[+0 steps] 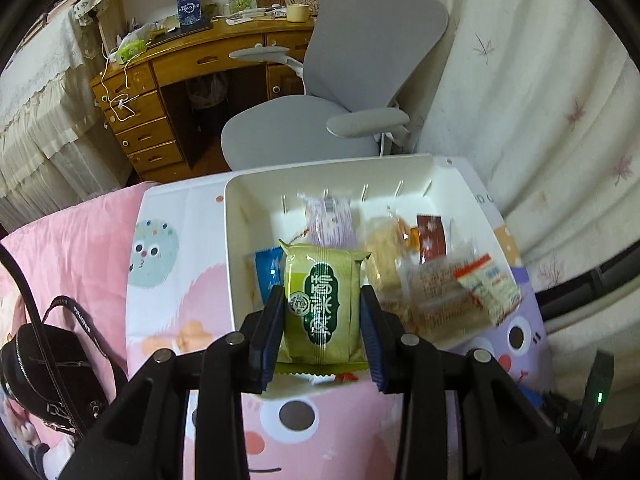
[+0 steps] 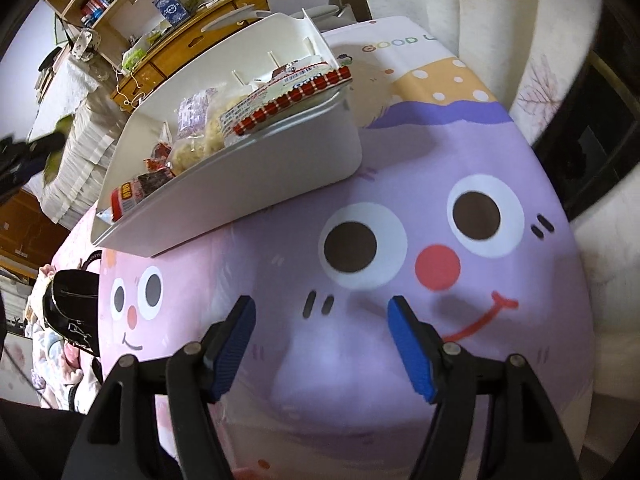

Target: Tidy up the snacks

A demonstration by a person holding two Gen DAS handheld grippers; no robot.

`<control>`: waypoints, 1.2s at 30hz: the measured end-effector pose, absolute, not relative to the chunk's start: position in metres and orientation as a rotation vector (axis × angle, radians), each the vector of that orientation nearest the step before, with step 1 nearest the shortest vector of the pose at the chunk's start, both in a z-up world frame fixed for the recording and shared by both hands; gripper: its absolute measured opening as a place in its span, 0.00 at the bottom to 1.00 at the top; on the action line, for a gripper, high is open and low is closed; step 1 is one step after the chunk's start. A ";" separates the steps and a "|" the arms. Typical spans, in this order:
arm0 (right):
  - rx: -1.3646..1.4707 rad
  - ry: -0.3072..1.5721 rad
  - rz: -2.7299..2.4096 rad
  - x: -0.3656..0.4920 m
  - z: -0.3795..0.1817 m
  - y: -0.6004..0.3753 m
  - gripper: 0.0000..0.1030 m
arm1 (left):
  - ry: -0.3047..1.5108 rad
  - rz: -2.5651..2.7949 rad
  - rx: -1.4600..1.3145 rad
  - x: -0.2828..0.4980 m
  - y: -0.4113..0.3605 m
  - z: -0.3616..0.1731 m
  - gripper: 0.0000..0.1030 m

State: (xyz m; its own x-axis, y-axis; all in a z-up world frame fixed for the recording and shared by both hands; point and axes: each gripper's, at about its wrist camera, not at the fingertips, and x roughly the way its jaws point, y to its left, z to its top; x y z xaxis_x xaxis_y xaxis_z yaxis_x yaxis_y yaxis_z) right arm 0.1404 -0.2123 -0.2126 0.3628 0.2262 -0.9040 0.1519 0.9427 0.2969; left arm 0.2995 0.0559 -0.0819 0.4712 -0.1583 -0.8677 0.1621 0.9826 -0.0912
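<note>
2 tongs, left tongs [image 1: 323,300] gripping green snack [image 1: 322,307], right tongs [image 2: 322,314] empty

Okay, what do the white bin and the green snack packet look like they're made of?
The white bin looks like smooth moulded plastic: rounded corners, thin walls, slight sheen. The green snack packet, held in the left hand-held gripper, looks like printed plastic film, with crimped zigzag ends and a soft gloss; its contents can't be seen.

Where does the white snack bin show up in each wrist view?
Left wrist: the white bin fills centre frame, beyond the left gripper, which is shut on a green snack pack.
Right wrist: the bin sits upper left, tilted, beyond the open right gripper.
Shared landmark: blue paper bag on the desk.
</note>
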 end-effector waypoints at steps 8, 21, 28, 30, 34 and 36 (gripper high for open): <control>0.354 1.186 0.056 0.122 -0.198 -0.206 0.80 | 1.076 -0.208 -0.031 0.296 0.052 -0.078 0.61; 0.275 1.103 0.101 0.084 -0.158 -0.164 0.88 | 1.133 -0.231 -0.083 0.200 0.084 -0.077 0.79; 0.276 1.081 0.057 0.039 -0.130 -0.144 0.90 | 1.133 -0.253 -0.094 0.125 0.093 -0.078 0.88; 0.280 1.084 0.050 0.024 -0.122 -0.140 0.91 | 1.131 -0.273 -0.088 0.106 0.094 -0.076 0.90; 0.282 1.083 0.033 -0.001 -0.107 -0.133 0.93 | 1.133 -0.291 -0.058 0.074 0.092 -0.070 0.95; 0.270 1.104 0.032 -0.011 -0.101 -0.128 0.93 | 1.130 -0.287 -0.052 0.058 0.091 -0.066 0.99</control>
State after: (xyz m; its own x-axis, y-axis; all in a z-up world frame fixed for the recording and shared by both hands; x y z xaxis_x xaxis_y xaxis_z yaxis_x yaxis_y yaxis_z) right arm -0.0113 -0.1277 -0.1007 0.4530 0.1591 -0.8772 0.1081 0.9669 0.2312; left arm 0.0581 0.0913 -0.0661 0.3938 -0.2526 -0.8838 0.2002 0.9620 -0.1858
